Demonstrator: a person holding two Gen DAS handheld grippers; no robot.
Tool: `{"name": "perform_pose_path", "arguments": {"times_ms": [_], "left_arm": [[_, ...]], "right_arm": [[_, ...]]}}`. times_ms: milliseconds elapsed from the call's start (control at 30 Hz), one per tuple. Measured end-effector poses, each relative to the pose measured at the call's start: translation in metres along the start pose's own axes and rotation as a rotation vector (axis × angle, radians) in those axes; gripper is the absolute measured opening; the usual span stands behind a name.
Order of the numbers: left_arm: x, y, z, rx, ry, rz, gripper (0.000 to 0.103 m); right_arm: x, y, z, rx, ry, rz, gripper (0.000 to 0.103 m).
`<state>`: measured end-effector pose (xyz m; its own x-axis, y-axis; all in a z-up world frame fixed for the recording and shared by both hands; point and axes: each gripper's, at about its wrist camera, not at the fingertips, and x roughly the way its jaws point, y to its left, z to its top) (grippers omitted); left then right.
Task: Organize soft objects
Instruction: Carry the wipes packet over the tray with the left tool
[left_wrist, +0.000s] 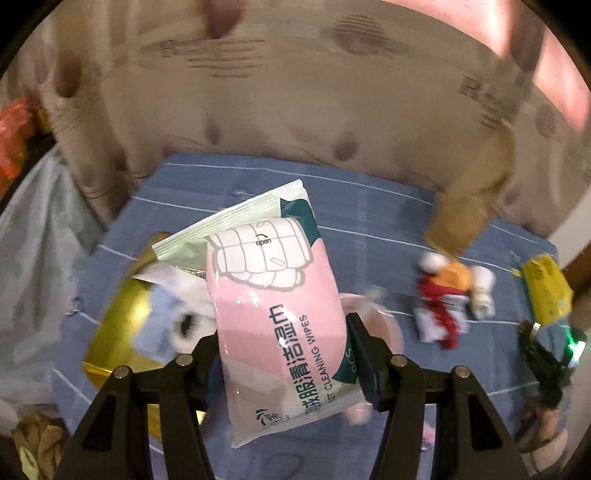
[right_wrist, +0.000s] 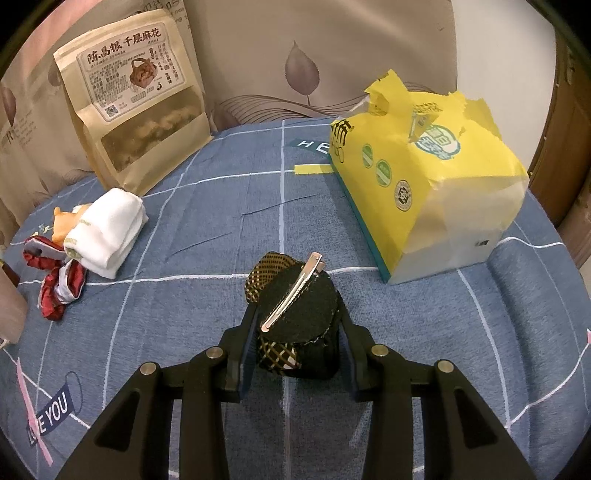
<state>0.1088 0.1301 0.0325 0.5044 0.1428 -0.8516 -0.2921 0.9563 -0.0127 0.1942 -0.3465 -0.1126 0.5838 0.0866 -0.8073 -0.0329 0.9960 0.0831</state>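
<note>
My left gripper (left_wrist: 282, 350) is shut on a pink and white pack of wet cleaning wipes (left_wrist: 275, 310), held above the blue checked bedsheet (left_wrist: 369, 229). My right gripper (right_wrist: 295, 332) is shut on a black hair bow with a silver clip (right_wrist: 295, 306), held just above the sheet (right_wrist: 221, 221). A folded white cloth (right_wrist: 110, 229) lies beside an orange plush toy (right_wrist: 61, 221) and a red and white fabric piece (right_wrist: 55, 288) at the left. That pile also shows in the left wrist view (left_wrist: 450, 295).
A yellow tissue pack (right_wrist: 428, 177) stands at the right, and a brown paper snack bag (right_wrist: 133, 99) leans on the curtain at the back left. Below the wipes in the left wrist view lie a gold bag (left_wrist: 118, 321) and a blue and white soft item (left_wrist: 166, 325).
</note>
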Motion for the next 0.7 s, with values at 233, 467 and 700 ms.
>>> {"name": "perform_pose_path", "arguments": {"times_ms": [233,467,700], "left_arm": [[0.011,0.069,0.003,0.014,0.025,0.074,0.059],[0.041,0.128,-0.011,0.056,0.086,0.108,0.059],[0.063,0.14,-0.029,0.135,0.11,0.052,0.059]], "right_arm": [[0.002,0.002,0.001,-0.014,0.002,-0.017,0.037],[0.002,0.004,0.001,-0.025,0.004,-0.03,0.037],[0.003,0.006,0.001,-0.038,0.005,-0.045,0.037]]}}
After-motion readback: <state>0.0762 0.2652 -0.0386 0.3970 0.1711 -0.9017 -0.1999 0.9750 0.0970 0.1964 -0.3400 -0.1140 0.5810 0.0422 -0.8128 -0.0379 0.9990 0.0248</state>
